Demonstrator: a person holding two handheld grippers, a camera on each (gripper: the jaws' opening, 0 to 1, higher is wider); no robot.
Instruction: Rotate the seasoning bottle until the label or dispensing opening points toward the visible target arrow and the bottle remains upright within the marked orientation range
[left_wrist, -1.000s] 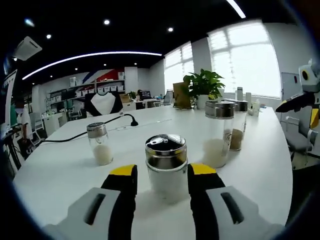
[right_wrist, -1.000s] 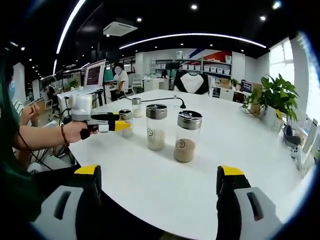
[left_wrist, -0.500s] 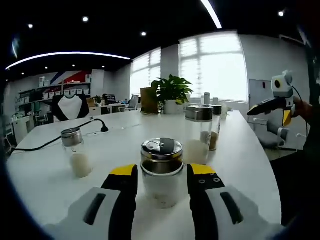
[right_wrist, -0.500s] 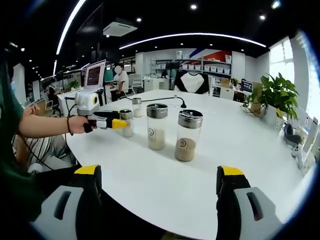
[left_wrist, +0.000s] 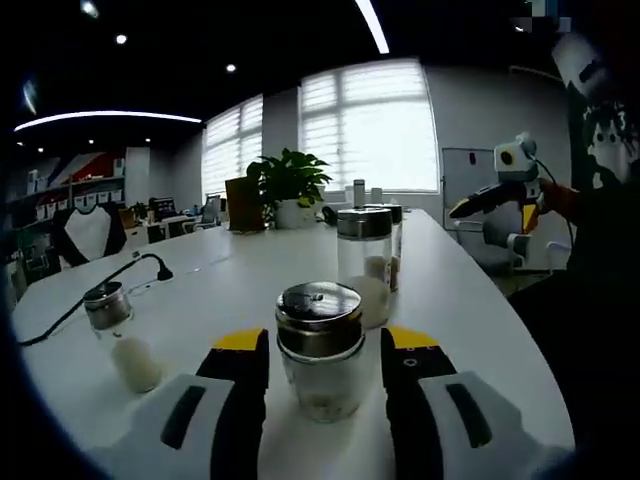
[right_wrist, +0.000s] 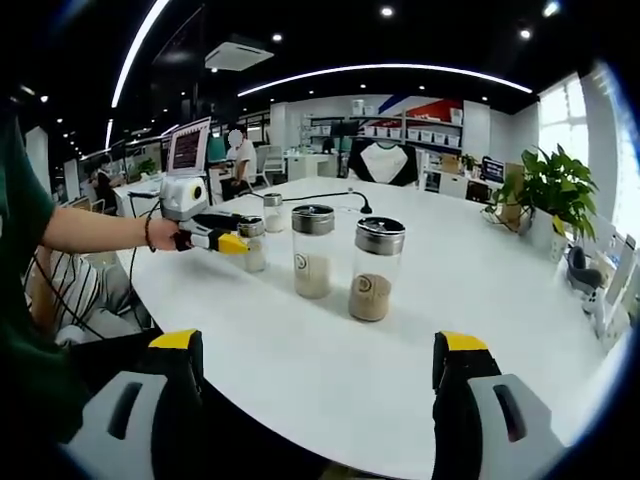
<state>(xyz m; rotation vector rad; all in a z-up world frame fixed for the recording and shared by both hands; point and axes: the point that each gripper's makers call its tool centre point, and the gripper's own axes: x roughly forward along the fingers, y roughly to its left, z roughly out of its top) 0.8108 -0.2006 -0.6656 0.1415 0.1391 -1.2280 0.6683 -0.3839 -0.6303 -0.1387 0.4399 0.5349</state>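
The left gripper (left_wrist: 325, 355) clasps a short glass seasoning bottle with steel lid (left_wrist: 320, 345) on the white table (left_wrist: 470, 320). The right gripper (right_wrist: 318, 365), well apart from it, gapes wide, holding nothing.

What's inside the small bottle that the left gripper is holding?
The small bottle between the left gripper jaws holds a pale layer of seasoning at the bottom, glass clear above. Its metal lid covers the top, and the jaws hide its sides.

The left tongs (left_wrist: 325, 365) have fat black jaws with yellow tips and pale grey shells with dark slots. The right tongs (right_wrist: 318, 370) look the same. The person's sleeve (right_wrist: 18, 215) is dark green, with a dark bracelet (right_wrist: 150, 235) at the wrist.
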